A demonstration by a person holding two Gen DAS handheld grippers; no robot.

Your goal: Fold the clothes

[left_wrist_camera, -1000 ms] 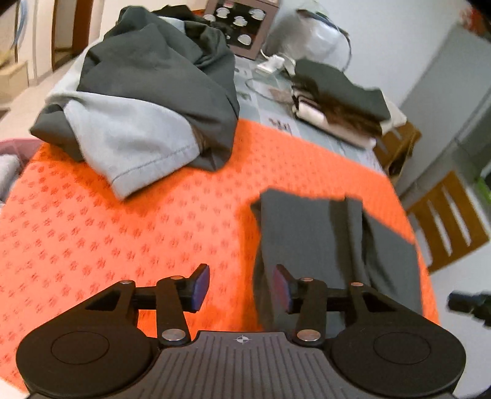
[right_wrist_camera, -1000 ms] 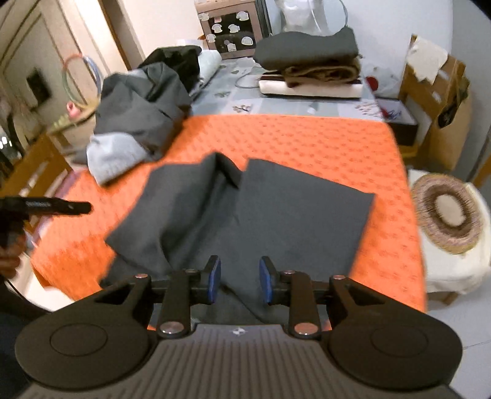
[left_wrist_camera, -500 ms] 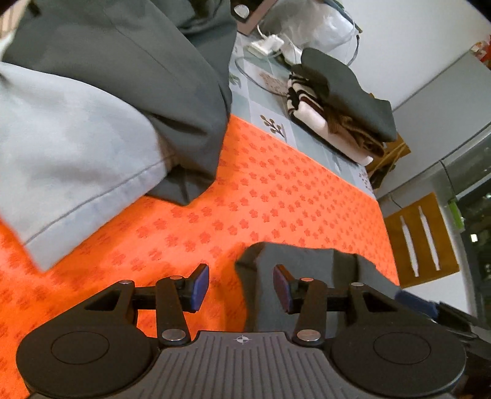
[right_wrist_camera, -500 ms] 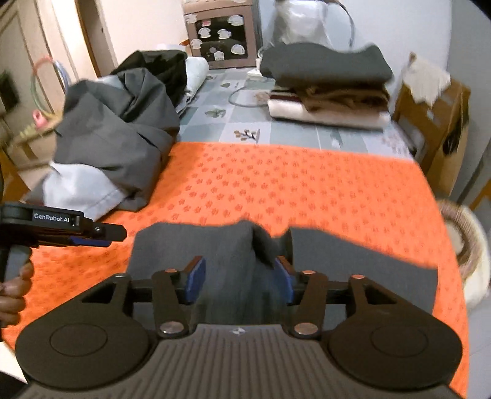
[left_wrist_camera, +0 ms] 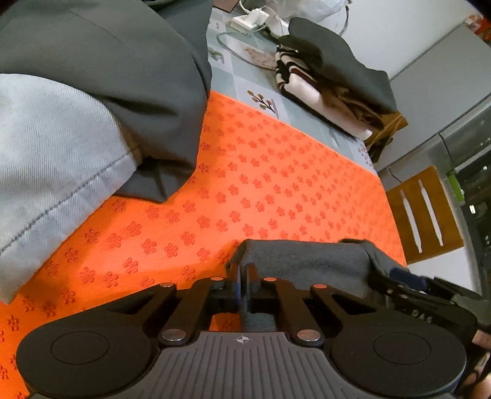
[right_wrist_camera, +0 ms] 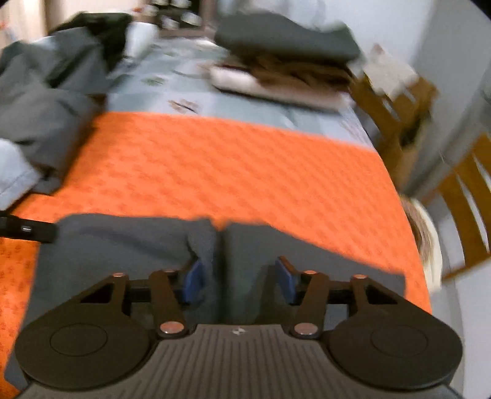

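A dark grey garment (left_wrist_camera: 307,264) lies flat on the orange patterned cloth (left_wrist_camera: 260,184), near its front edge. My left gripper (left_wrist_camera: 244,276) is shut on the garment's far left corner, with a thin strip of cloth pinched between the pads. In the right wrist view the same garment (right_wrist_camera: 122,242) shows a raised fold in the middle of its far edge. My right gripper (right_wrist_camera: 239,276) straddles that fold; its jaws are closing, and the blue pads stand clear of the cloth. The right gripper's tip (left_wrist_camera: 408,282) sits at the garment's right end.
A heap of unfolded grey and light blue clothes (left_wrist_camera: 107,76) covers the back left of the table. A stack of folded clothes (left_wrist_camera: 331,79) sits at the back right, beside a white cable (left_wrist_camera: 251,20). A wooden chair (left_wrist_camera: 423,214) stands off the table's right edge.
Both grippers came forward and down to the garment's far edge. The left jaws went from open to shut on the corner. The right jaws widened around the middle fold.
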